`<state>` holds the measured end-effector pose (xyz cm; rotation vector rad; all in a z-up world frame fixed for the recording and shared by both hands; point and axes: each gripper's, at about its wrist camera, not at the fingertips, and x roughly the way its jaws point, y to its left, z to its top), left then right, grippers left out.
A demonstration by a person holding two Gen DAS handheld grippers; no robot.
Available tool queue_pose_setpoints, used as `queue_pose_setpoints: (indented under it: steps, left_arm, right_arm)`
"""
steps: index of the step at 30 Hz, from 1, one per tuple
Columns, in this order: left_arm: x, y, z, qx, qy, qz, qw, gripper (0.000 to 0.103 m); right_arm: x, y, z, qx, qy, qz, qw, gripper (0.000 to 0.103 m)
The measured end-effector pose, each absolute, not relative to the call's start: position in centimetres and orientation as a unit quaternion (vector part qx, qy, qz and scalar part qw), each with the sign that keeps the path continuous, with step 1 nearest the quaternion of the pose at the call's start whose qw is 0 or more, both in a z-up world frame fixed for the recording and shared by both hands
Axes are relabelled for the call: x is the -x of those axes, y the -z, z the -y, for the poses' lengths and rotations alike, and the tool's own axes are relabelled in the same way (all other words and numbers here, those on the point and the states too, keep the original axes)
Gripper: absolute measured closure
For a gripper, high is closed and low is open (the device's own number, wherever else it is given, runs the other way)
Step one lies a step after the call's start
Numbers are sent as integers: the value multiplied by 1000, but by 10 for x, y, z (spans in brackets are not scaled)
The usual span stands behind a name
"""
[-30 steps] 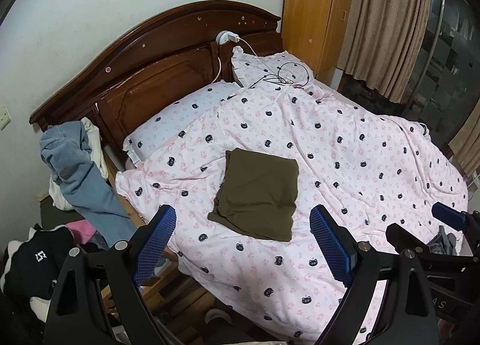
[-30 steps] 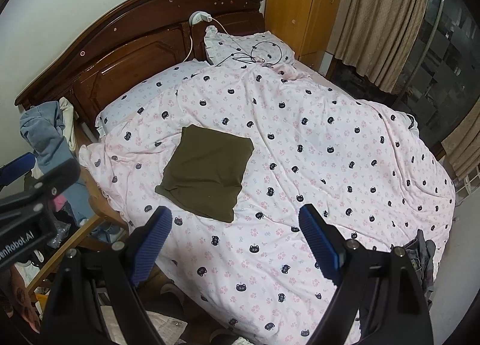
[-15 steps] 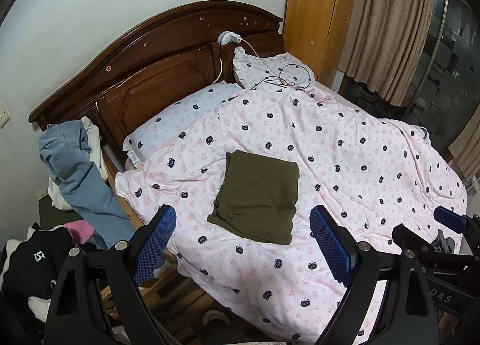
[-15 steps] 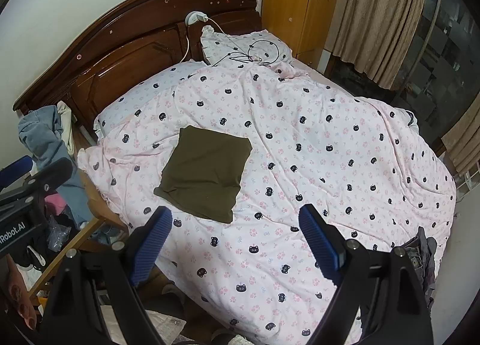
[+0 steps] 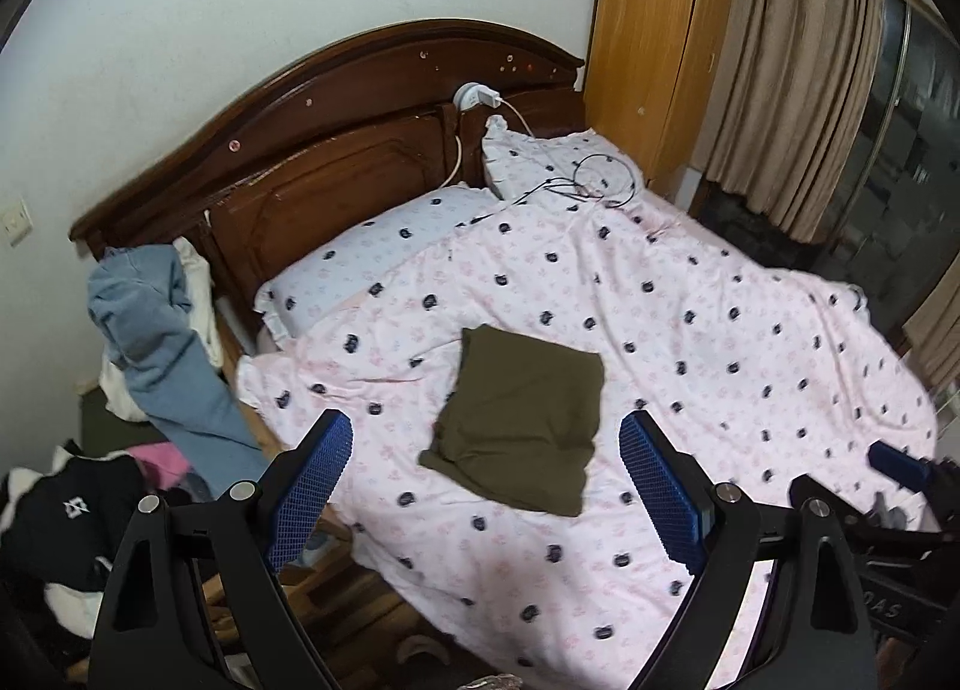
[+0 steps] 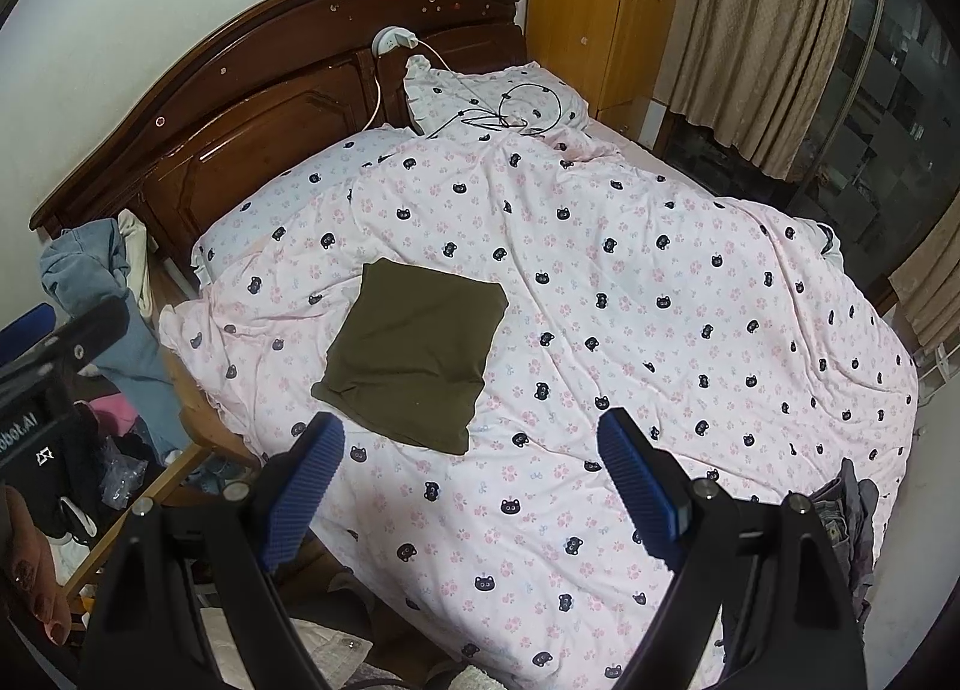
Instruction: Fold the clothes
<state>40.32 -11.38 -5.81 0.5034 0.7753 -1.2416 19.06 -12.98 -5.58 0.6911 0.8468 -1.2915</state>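
A dark olive garment [image 5: 522, 420] [image 6: 414, 360] lies folded into a flat rectangle on the pink cat-print duvet [image 5: 690, 342] [image 6: 630, 300]. My left gripper [image 5: 486, 450] hovers open well above the bed's near side, nothing between its blue pads. My right gripper [image 6: 474, 444] is also open and empty, high over the duvet just in front of the folded garment. Neither gripper touches the garment. The right gripper's blue tip [image 5: 900, 465] shows at the right edge of the left wrist view, and the left gripper's body [image 6: 60, 342] at the left edge of the right wrist view.
A dark wooden headboard [image 5: 336, 162] with a charger and cables near the pillows [image 5: 576, 174]. A blue-grey garment [image 5: 156, 354] and other clothes pile left of the bed. A grey garment [image 6: 852, 516] lies at the bed's right edge. Wardrobe [image 6: 588, 6] and curtains stand behind.
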Motion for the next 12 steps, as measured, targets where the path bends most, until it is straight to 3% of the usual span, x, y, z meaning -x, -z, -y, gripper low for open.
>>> queue_pose_setpoints:
  steps: [12]
  left_arm:
    - [-396,58,122,-238,568,-337,712,15]
  right_arm:
    - [-188,60,135,-311,570,-376,661,15]
